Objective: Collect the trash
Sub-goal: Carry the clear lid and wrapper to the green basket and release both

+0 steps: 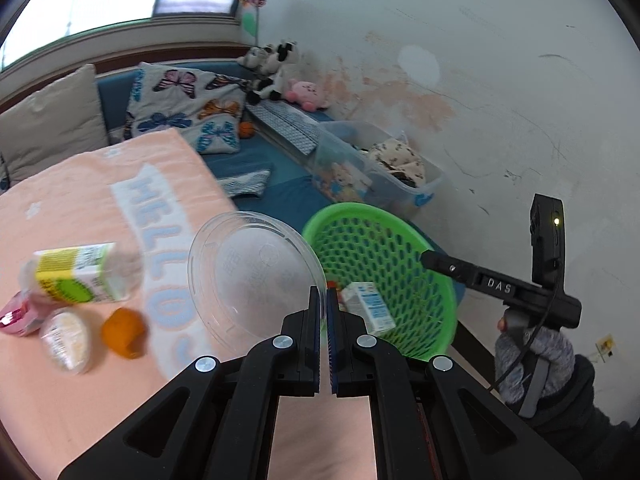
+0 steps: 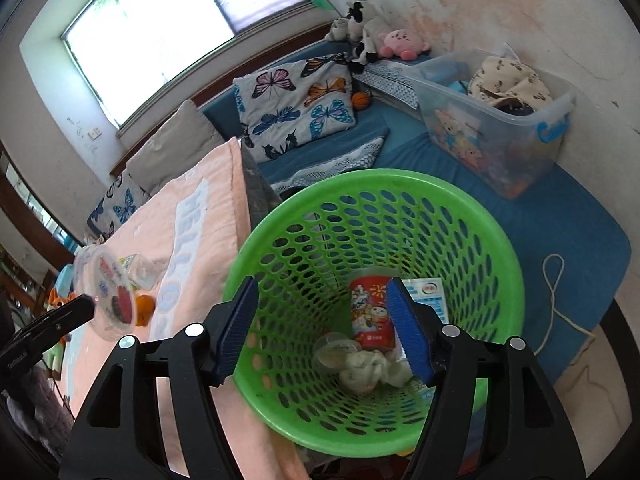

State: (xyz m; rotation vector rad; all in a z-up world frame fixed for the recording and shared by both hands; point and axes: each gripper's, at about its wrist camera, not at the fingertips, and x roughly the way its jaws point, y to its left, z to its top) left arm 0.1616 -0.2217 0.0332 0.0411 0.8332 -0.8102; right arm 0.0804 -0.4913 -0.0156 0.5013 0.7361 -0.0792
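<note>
Beside the green basket (image 2: 376, 292), at its left, a peach towel (image 1: 80, 208) lettered HELLO is spread, and the remaining trash is seen lying on it: a yellow-labelled carton (image 1: 76, 278), a pink wrapper (image 1: 14, 314), a small white cup (image 1: 68, 340) and an orange cap (image 1: 124, 332). A clear lid (image 1: 252, 276) is pinched by its rim between the pressed-together jaws of the left gripper (image 1: 323, 300) and is held tilted in the air just left of the basket's rim. Above the basket's mouth the right gripper (image 2: 320, 324) is held with its jaws spread and nothing between them; no pad is touching anything. Inside the basket, at the bottom, a red can (image 2: 370, 312), a white-and-blue carton (image 2: 430, 292), a small clear cup (image 2: 334, 350) and a crumpled tissue (image 2: 372, 368) are seen lying together. Behind the basket a clear bin (image 2: 500, 120) is set on a blue mat (image 2: 560, 232)
</note>
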